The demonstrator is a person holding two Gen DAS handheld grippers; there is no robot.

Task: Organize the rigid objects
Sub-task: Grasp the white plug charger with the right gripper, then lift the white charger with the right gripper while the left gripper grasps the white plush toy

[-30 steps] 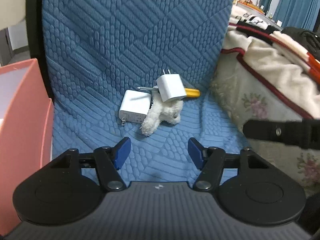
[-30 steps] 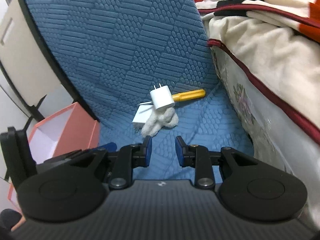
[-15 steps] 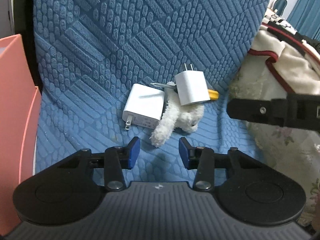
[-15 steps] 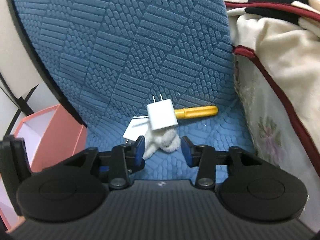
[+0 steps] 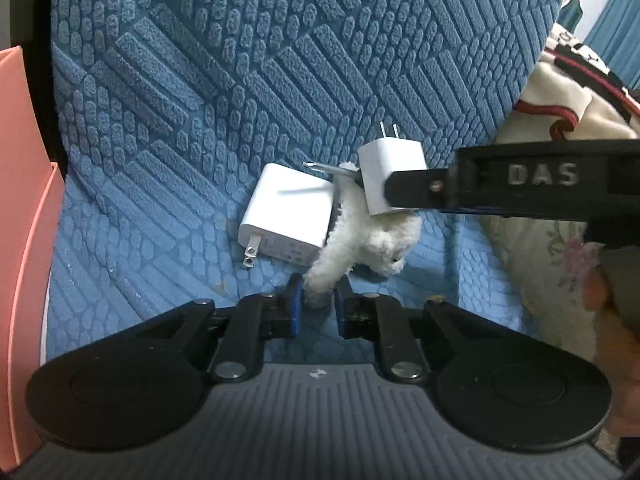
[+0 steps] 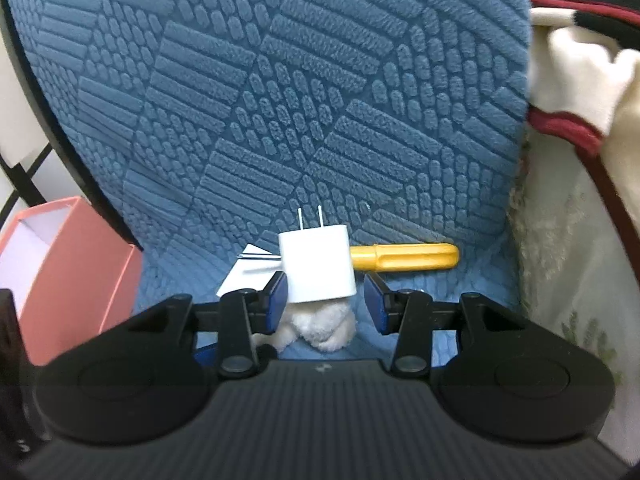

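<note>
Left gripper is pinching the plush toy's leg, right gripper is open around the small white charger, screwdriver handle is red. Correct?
Not quite: the screwdriver handle is yellow, as the right wrist view shows. The rest holds: the left gripper pinches the plush toy by its leg, and the right gripper is open around the small white charger.

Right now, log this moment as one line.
left hand-held gripper: closing on plush | right hand-held gripper: open around small charger | screwdriver: untouched

left gripper (image 5: pixel 317 304): fingers closed narrowly around plush toy (image 5: pixel 360 240) limb | large white charger (image 5: pixel 288 212) lain flat beside toy | small white charger (image 5: pixel 390 176) flanked by right gripper (image 5: pixel 404 190) | surface: blue quilted cushion (image 5: pixel 240 80)
</note>
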